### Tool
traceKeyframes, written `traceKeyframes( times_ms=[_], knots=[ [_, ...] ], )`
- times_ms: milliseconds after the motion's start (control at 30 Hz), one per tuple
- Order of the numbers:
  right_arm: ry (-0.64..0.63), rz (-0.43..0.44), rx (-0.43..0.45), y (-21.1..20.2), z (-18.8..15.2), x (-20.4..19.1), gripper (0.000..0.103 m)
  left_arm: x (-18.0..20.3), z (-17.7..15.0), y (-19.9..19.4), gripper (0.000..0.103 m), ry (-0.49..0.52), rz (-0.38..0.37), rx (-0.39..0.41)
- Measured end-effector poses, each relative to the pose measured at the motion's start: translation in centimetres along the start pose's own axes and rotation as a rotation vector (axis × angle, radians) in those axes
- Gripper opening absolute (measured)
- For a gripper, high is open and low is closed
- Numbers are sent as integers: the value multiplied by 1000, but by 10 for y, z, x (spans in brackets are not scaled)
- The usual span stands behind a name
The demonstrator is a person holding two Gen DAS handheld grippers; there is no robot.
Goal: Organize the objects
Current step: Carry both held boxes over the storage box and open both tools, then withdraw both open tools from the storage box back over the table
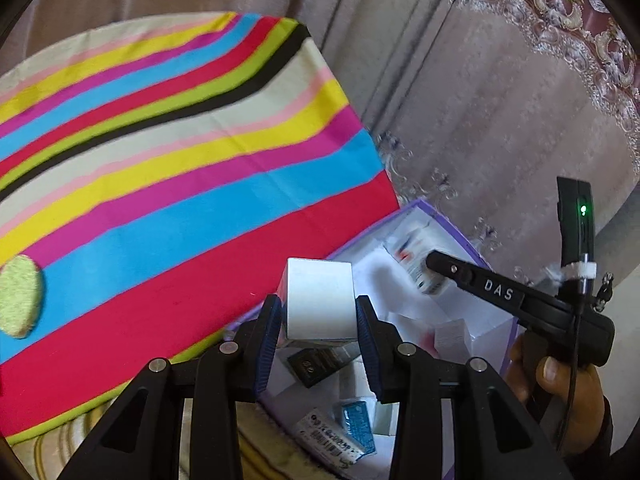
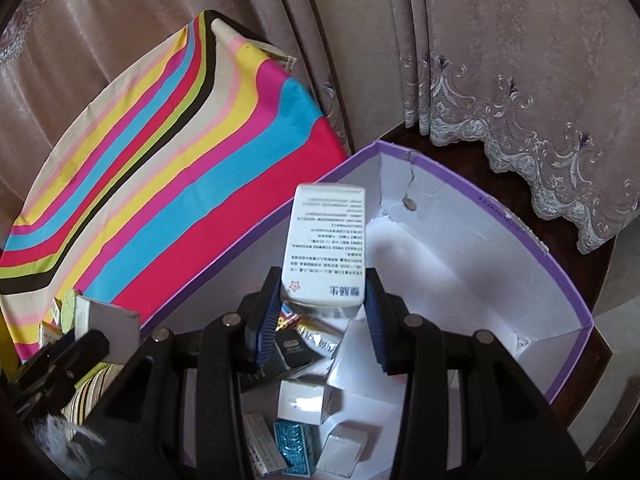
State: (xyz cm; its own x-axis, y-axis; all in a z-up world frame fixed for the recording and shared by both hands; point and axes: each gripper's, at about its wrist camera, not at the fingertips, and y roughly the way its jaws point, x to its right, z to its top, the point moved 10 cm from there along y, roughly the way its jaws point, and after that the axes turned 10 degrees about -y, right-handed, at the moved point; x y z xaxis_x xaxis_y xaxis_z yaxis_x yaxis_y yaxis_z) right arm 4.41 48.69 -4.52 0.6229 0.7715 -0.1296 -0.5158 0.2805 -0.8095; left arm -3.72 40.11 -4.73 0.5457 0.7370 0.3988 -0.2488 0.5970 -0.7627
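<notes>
You have left gripper [image 1: 319,319] pinching silver carton [image 1: 319,300], right gripper [image 2: 323,313] pinching printed white carton [image 2: 326,248]; lower both inside purple box [image 2: 560,280] (over clutter), release gently

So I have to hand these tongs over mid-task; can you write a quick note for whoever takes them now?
Left tongs: shut on a plain white box, held above the near end of the purple-rimmed box.
Right tongs: shut on a white printed carton, held over the same box.
Done: several small packets already lie in its near end.
Left: drop both boxes in. A green round pad and a couple of small items by it remain on the striped cloth.
</notes>
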Motion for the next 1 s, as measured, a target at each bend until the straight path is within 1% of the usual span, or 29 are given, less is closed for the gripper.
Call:
traceKeyframes(
  times_ms=[67, 200, 367, 533, 767, 1000],
  knots=[
    [4, -2, -7, 4, 2, 4, 45, 0, -2, 5, 43, -3, 1, -17],
    [0, 8, -13, 5, 1, 2, 47, -5, 0, 4, 49, -30, 3, -7],
    [0, 21, -22, 3, -3, -5, 48, -19, 3, -3, 49, -74, 16, 8],
    [-25, 28, -25, -3, -4, -19, 53, -39, 5, -16, 49, -122, 35, 33],
    [-83, 60, -19, -13, -2, -54, 57, -68, 8, -44, 49, -177, 59, 89],
    [-159, 94, -23, -20, -7, -104, 60, -110, 7, -78, 50, -247, 99, 155]
  ],
)
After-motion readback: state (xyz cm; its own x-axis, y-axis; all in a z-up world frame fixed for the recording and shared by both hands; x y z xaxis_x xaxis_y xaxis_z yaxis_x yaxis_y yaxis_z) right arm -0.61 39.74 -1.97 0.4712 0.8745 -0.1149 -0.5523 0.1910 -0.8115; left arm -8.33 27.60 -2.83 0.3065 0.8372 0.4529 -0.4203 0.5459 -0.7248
